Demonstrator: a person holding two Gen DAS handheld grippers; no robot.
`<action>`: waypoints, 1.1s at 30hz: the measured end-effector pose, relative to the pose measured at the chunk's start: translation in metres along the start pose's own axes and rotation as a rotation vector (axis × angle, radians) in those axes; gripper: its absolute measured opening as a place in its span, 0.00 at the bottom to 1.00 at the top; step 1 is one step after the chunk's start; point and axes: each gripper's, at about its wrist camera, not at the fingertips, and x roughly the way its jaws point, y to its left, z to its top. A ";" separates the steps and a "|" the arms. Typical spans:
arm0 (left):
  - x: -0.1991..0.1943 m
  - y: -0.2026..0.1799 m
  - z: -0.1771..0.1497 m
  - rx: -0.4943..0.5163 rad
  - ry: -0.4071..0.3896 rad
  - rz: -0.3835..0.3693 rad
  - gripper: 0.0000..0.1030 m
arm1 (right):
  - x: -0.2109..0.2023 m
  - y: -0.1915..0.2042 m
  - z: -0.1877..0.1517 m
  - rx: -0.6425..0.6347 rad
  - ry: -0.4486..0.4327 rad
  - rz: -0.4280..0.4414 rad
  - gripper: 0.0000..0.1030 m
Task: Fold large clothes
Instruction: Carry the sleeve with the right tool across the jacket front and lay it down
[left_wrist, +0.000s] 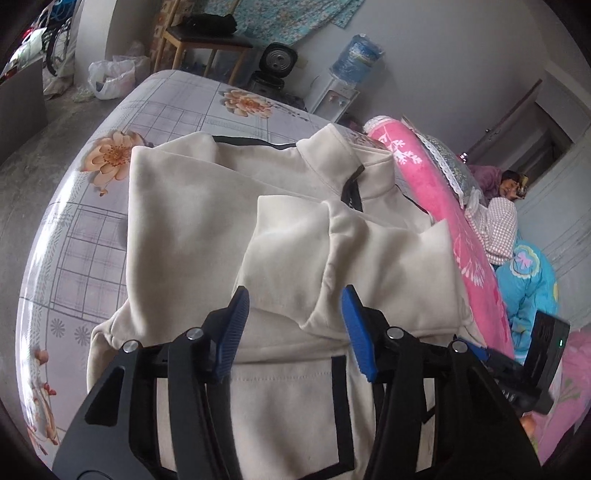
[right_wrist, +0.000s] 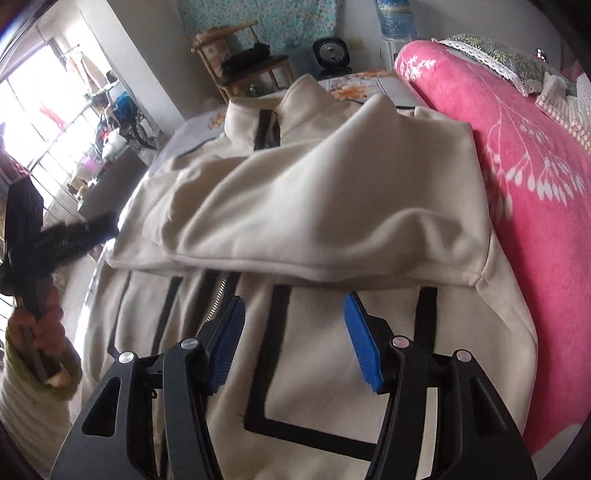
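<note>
While blue-padded fingers hide its near hem: cream fleece jacket with black trim (left_wrist: 207, 221) lies sleeves-folded on floral grid bedsheet (left_wrist: 74, 229)
Left gripper (left_wrist: 293, 328): jaws apart, gripping nothing
Right gripper (right_wrist: 293, 339): jaws apart, empty
Pink blanket (right_wrist: 535, 206): beside jacket, edge cut off

Cream jacket (left_wrist: 207, 221), sleeves folded in, on bed

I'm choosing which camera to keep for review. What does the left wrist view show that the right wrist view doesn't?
Only the left wrist view shows the white water dispenser and a person lying past the bedding. Only the right wrist view shows the bright window and the hand holding the other tool. Both show the cream fleece jacket with black trim, the pink floral blanket and open blue-padded tools.
</note>
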 end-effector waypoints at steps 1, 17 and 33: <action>0.009 0.004 0.006 -0.022 0.019 0.004 0.47 | 0.004 -0.002 -0.003 0.002 0.011 -0.013 0.53; 0.064 -0.002 0.030 0.054 0.059 0.134 0.06 | 0.014 -0.017 -0.013 0.009 0.003 0.023 0.58; 0.002 0.035 0.003 0.037 -0.074 0.220 0.06 | 0.007 -0.020 -0.009 0.028 0.012 0.018 0.59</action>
